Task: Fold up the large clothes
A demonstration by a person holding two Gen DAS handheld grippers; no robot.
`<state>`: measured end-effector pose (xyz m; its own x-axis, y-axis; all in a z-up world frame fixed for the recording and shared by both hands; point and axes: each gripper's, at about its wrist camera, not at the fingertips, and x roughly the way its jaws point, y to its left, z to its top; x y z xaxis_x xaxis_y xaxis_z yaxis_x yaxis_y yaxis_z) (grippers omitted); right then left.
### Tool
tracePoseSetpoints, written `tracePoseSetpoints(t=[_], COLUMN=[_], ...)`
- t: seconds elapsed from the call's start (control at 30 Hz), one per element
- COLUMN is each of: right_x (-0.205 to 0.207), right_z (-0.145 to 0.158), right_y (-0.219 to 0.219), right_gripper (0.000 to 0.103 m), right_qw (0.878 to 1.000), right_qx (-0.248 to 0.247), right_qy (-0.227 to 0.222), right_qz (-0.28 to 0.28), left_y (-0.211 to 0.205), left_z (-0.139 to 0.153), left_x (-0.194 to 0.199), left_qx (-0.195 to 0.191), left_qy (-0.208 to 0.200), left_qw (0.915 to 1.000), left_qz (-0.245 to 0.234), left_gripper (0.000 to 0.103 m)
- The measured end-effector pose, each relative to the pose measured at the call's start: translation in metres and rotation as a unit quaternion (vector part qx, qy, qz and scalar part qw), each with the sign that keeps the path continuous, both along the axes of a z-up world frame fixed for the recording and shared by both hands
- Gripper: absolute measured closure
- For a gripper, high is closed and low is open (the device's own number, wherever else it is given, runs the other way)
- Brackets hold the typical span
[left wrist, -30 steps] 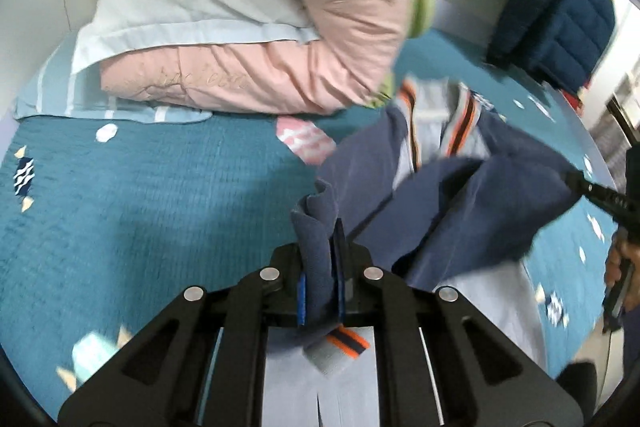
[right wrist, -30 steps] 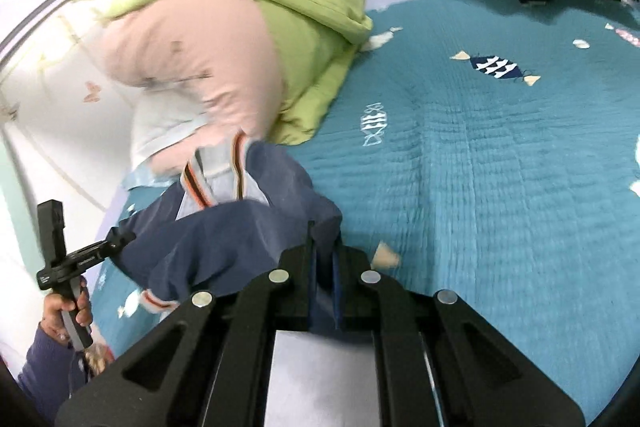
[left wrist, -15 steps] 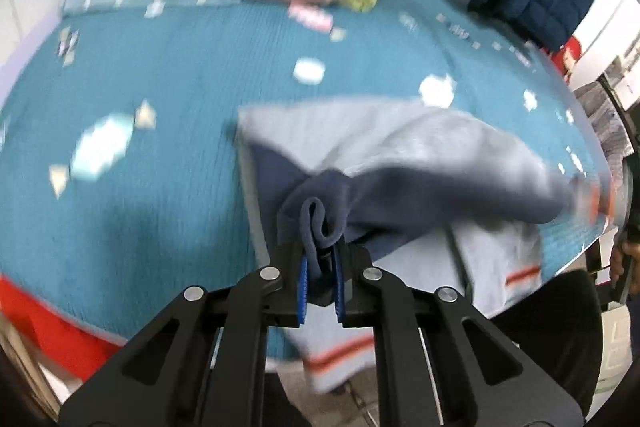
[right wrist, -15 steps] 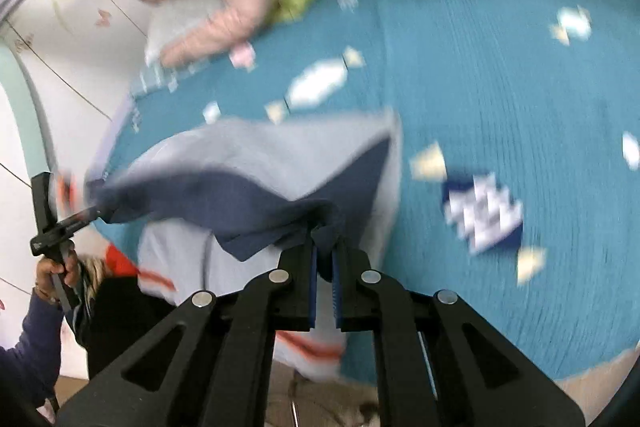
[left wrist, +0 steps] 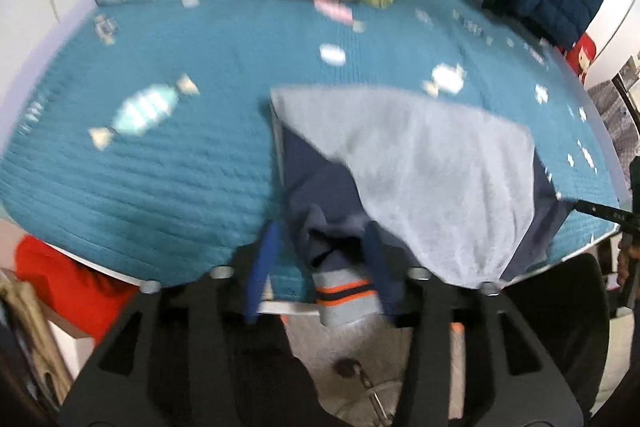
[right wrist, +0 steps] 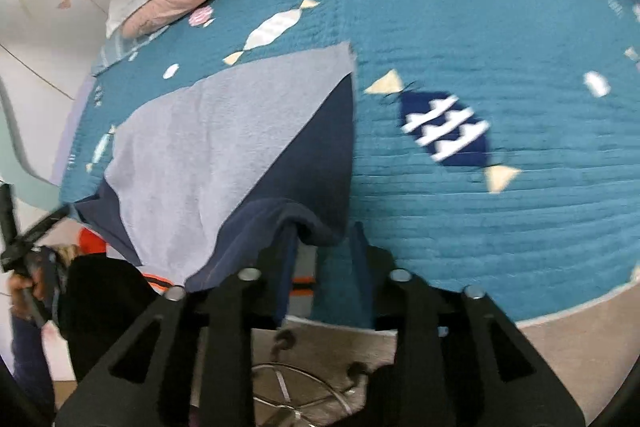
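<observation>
Now the navy-and-grey garment (left wrist: 420, 163) is laid folded on the teal bedspread (left wrist: 160, 167), at twelve o'clock from both tools, its striped cuff (left wrist: 344, 293) hanging over the near edge. The left gripper (left wrist: 320, 259) is being opened, with navy cloth loose between its jaws; the right gripper (right wrist: 320, 251) is likewise being opened, a navy fold just slipping free. A clean release is best achieved if both are drawn straight back, so the fold is not dragged. No containers are seen.
</observation>
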<state>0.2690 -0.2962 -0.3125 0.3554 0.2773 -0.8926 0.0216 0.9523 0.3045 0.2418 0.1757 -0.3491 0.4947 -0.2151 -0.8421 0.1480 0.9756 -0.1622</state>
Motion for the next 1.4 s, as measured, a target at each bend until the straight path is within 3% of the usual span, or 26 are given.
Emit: tracePoseSetpoints(t=[0.13, 0.17, 0.2, 0.37, 0.5, 0.53, 0.6, 0.77, 0.87, 0.97, 1.07, 1.2, 1.23, 1.3, 1.4], right_x=[-0.004, 0.001, 0.008, 0.032, 0.02, 0.015, 0.006, 0.01, 0.013, 0.021, 0.045, 0.092, 0.108, 0.141, 0.17], right_z=[0.024, 0.024, 0.02, -0.028, -0.078, -0.084, -0.094, -0.095, -0.084, -0.057, -0.036, -0.03, -0.033, -0.042, -0.067], right_y=[0.002, 0.007, 0.016, 0.047, 0.048, 0.046, 0.04, 0.044, 0.044, 0.061, 0.089, 0.132, 0.143, 0.16, 0.17], right_gripper=[0.066, 0.066, 0.066, 0.066, 0.071, 0.072, 0.081, 0.081, 0.081, 0.077, 0.076, 0.079, 0.079, 0.093, 0.096], right_qw=[0.999, 0.999, 0.999, 0.999, 0.997, 0.996, 0.995, 0.995, 0.994, 0.997, 0.999, 0.997, 0.997, 0.996, 0.994], right_qx=[0.021, 0.031, 0.032, 0.034, 0.009, 0.013, 0.018, 0.009, 0.009, 0.014, 0.042, 0.072, 0.077, 0.091, 0.095], right_qy=[-0.031, -0.034, -0.035, 0.007, 0.069, 0.075, 0.079, 0.083, 0.09, 0.054, 0.019, -0.001, 0.002, 0.012, 0.057], right_qz=[-0.005, -0.007, -0.01, -0.018, -0.035, -0.04, -0.05, -0.051, -0.057, -0.053, -0.025, 0.005, 0.006, 0.006, -0.011], left_y=[-0.011, -0.019, -0.026, -0.063, -0.066, -0.063, -0.059, -0.055, -0.048, -0.038, -0.033, -0.022, -0.016, -0.008, 0.003], left_z=[0.034, 0.035, 0.032, -0.021, -0.091, -0.102, -0.106, -0.106, -0.098, -0.084, -0.072, -0.071, -0.073, -0.078, -0.086], left_x=[-0.001, 0.004, 0.008, 0.036, 0.038, 0.033, 0.022, 0.027, 0.029, 0.029, 0.034, 0.041, 0.042, 0.041, 0.04], left_qx=[-0.006, -0.008, -0.005, 0.051, 0.083, 0.077, 0.063, 0.045, 0.02, -0.021, -0.04, -0.044, -0.05, -0.06, -0.069], left_qy=[-0.054, -0.06, -0.058, 0.004, 0.115, 0.123, 0.098, 0.108, 0.108, 0.095, 0.079, 0.078, 0.083, 0.09, 0.106], left_qw=[0.9985, 0.9982, 0.9983, 0.9985, 0.9883, 0.9876, 0.9912, 0.9911, 0.9912, 0.9916, 0.9909, 0.9885, 0.9871, 0.9838, 0.9801], left_qz=[0.01, 0.005, 0.003, 0.019, 0.056, 0.059, 0.063, 0.065, 0.073, 0.086, 0.101, 0.121, 0.127, 0.143, 0.153], left_gripper=[0.049, 0.037, 0.03, 0.027, 0.027, 0.028, 0.027, 0.025, 0.024, 0.024, 0.018, 0.017, 0.017, 0.017, 0.016])
